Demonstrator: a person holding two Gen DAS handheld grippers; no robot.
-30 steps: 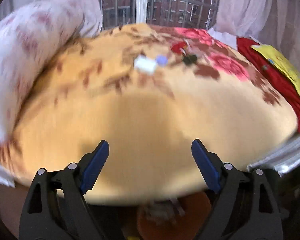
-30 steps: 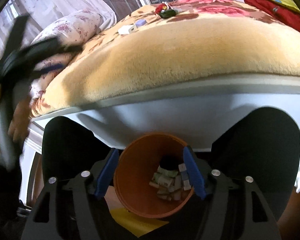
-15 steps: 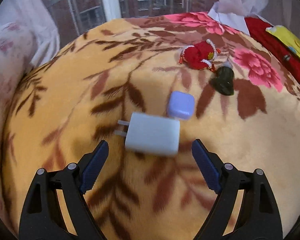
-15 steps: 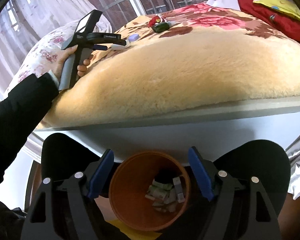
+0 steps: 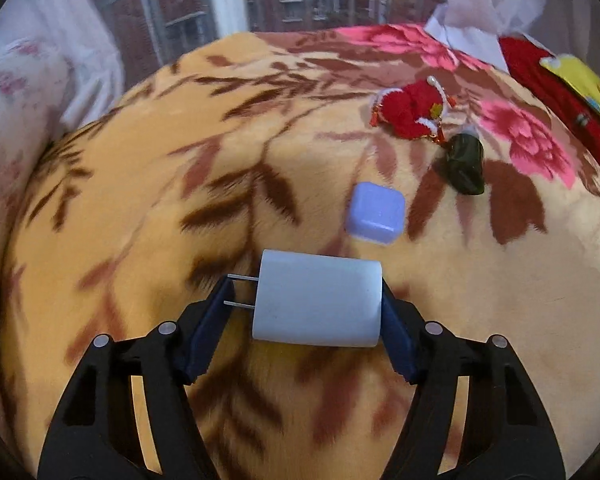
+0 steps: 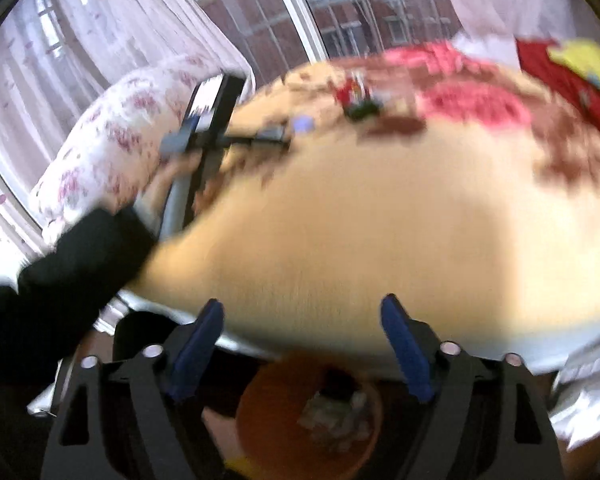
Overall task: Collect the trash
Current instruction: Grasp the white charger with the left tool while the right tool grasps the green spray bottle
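A white charger plug (image 5: 318,304) lies on the floral blanket (image 5: 180,208), prongs to the left. My left gripper (image 5: 305,292) is closing on it: the right pad touches its flat end and the left pad meets the prong tips. In the blurred right wrist view, my right gripper (image 6: 302,308) hangs over the bed's near edge, its jaws opening with nothing between them. Below it stands an orange bin (image 6: 260,412) holding scraps. The left tool (image 6: 216,120) shows there too, held by a hand with a black sleeve (image 6: 60,280).
Just beyond the charger sits a small lilac box (image 5: 376,218). Farther back lie a red tasselled ornament (image 5: 410,114) and a dark green object (image 5: 466,164). A floral pillow (image 5: 12,120) borders the left, and a red cloth (image 5: 560,92) with a yellow item lies at the right.
My left gripper swept across the bed to the charger and narrowed its jaws around it. My right gripper rose from over the bin, and its jaws widened.
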